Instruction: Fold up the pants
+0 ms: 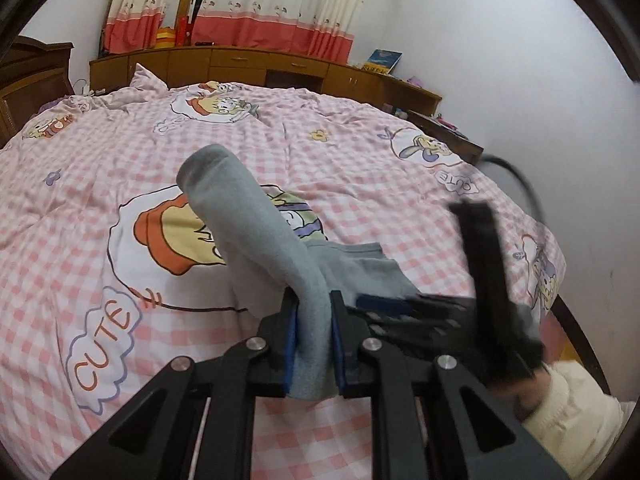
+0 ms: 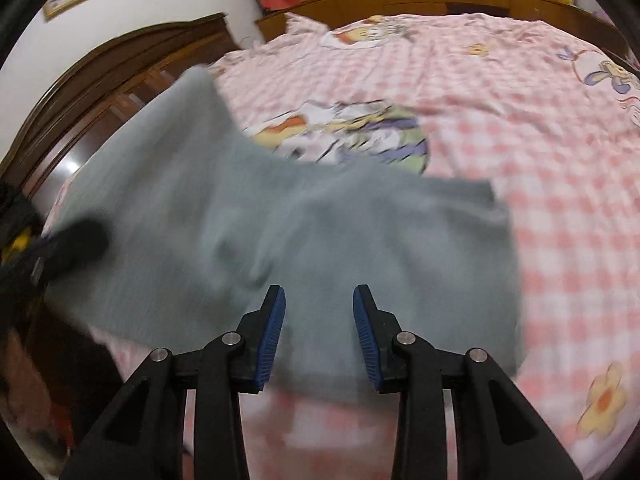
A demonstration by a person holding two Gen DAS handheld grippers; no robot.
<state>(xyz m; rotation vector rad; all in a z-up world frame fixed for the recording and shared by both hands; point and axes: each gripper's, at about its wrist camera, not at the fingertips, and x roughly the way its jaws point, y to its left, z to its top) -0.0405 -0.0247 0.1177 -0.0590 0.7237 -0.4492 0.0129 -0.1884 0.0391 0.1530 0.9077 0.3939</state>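
Note:
Grey pants lie partly on the pink checked duvet. My left gripper is shut on a bunched strip of them, which rises off the bed as a long grey band. Blurred, the right gripper sits at the right, over the flat part of the pants. In the right wrist view the pants spread wide and blurred beneath my right gripper. Its blue pads stand apart and hold nothing. The left gripper is a dark blur at the left edge of the cloth.
The duvet with cartoon prints covers the whole bed. A dark wooden headboard stands at the left. Low wooden cabinets and curtains line the far wall. A cream sleeve shows at the lower right.

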